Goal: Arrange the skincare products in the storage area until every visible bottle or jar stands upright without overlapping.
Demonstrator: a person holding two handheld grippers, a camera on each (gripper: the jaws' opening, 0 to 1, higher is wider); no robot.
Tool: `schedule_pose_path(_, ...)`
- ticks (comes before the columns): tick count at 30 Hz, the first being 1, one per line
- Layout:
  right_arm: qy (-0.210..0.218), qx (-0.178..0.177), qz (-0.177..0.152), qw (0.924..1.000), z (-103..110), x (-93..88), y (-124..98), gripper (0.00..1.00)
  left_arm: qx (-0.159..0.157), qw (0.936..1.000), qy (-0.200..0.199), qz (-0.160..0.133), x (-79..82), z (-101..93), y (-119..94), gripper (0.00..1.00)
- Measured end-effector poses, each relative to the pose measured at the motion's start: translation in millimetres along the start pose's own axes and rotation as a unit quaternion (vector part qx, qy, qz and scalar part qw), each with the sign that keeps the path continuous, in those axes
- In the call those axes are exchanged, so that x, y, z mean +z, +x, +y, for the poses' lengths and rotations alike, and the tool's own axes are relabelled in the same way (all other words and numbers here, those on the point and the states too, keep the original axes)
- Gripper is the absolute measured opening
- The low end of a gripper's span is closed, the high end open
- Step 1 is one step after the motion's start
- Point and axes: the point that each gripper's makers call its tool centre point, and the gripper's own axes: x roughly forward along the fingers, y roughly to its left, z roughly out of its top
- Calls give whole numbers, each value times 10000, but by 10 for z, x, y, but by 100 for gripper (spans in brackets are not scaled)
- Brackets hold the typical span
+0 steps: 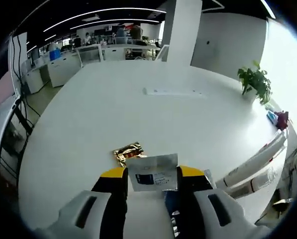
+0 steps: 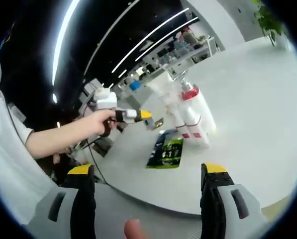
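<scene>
Between the yellow-tipped jaws of the left gripper [image 1: 153, 174] a silver sachet [image 1: 153, 172] is sitting, apparently clamped, with a crumpled gold packet [image 1: 129, 152] lying on the white table [image 1: 138, 99] just beyond it, well in from the near edge. White bottles [image 1: 252, 167] are lying on their sides toward the table's right edge, beside the jaws rather than between them. In the right gripper view, the right gripper [image 2: 148, 174] is hanging spread wide off the near edge with nothing in it, a green sachet [image 2: 165, 152] lying flat ahead and red-banded bottles [image 2: 190, 117] toppled beyond it. The person should probably be seating the sachet first, then gripping each bottle mid-body and tipping it upright slowly.
</scene>
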Motion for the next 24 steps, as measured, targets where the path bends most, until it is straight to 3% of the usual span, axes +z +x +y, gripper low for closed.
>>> schedule_pose_path(12,-42,1,22,10000,-1,-11,0,87,-50,9994,-222,278,-315,221,-184,36)
schedule_pose_path(24,-159,-19,4,9999,4,-8,-6,87,-203,9976,-276,604,-672,216,-364,36)
